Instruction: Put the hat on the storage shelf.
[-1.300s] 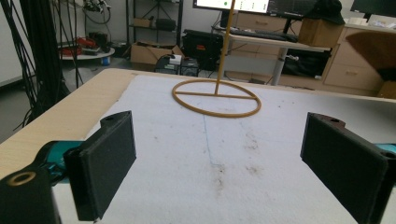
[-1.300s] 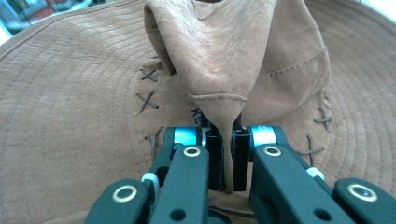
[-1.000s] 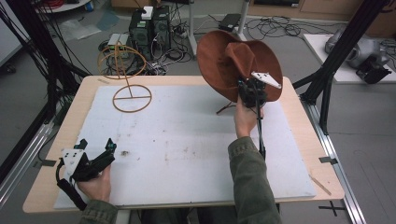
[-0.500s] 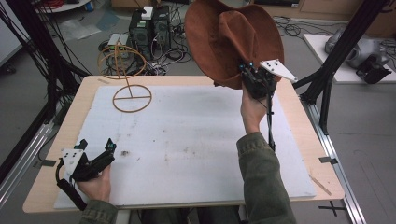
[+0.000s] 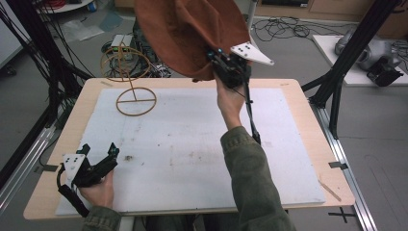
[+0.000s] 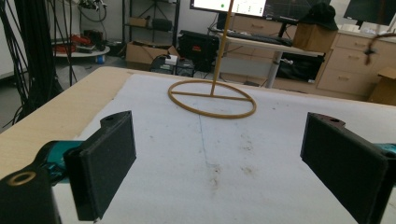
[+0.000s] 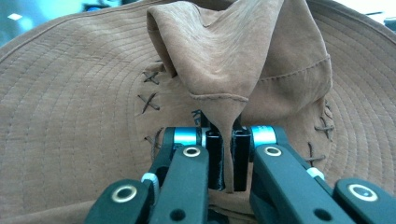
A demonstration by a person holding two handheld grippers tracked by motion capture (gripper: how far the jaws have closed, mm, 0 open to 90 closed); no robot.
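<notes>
High view showed the table, a pale wooden top covered by a white mat that reached nearly to its edges; above the table's far edge, lifted well clear of the mat, hung the brown hat, wide-brimmed and soft, its brim tilted up toward the camera; the wire stand, a thin tan ring with an upright stem and a hoop above it, stood on the mat toward the table's far left corner, to the left of the hat and apart from it; the right gripper was raised over the table's far edge on an olive-sleeved forearm, and in the right gripper view its jaws were pressed together on a pinched fold of the hat's crown, the cloth squeezed flat between the pads; the left gripper rested at the table's near left corner, low over the mat, and in the left gripper view its two black jaws stood wide apart with nothing between them, facing the stand's ring across the mat.
</notes>
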